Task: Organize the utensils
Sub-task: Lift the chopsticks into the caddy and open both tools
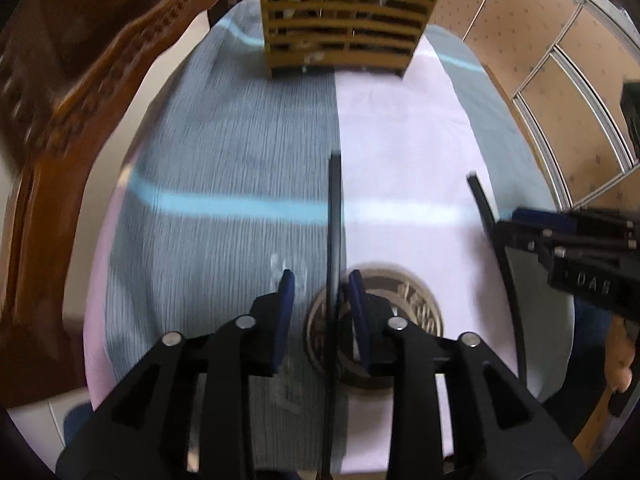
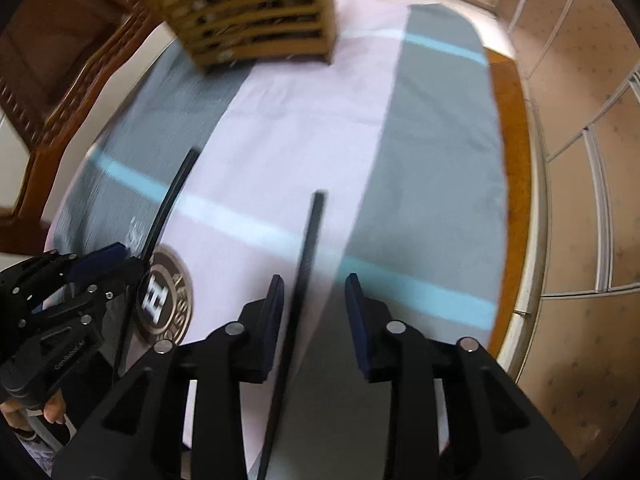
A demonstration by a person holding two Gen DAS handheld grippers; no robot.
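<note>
In the left wrist view, a thin black chopstick (image 1: 335, 208) runs straight up the picture between the blue pads of my left gripper (image 1: 321, 280). The jaws stand apart, with a clear gap on the left side of the stick. In the right wrist view, a second black chopstick (image 2: 312, 232) runs between the pads of my right gripper (image 2: 314, 280), whose jaws are also apart and not pressing on it. Each gripper shows in the other's view: the right gripper (image 1: 508, 226) at the right edge and the left gripper (image 2: 124, 260) at lower left. A slatted wooden utensil holder (image 1: 344, 20) stands at the table's far end.
A grey and pink cloth (image 1: 224, 140) with a light blue stripe and a round emblem (image 2: 164, 300) covers the table. A carved wooden chair (image 1: 80, 80) stands at the left. Panelled doors (image 2: 580, 160) are at the right. A hand (image 2: 52, 404) holds the left gripper's handle.
</note>
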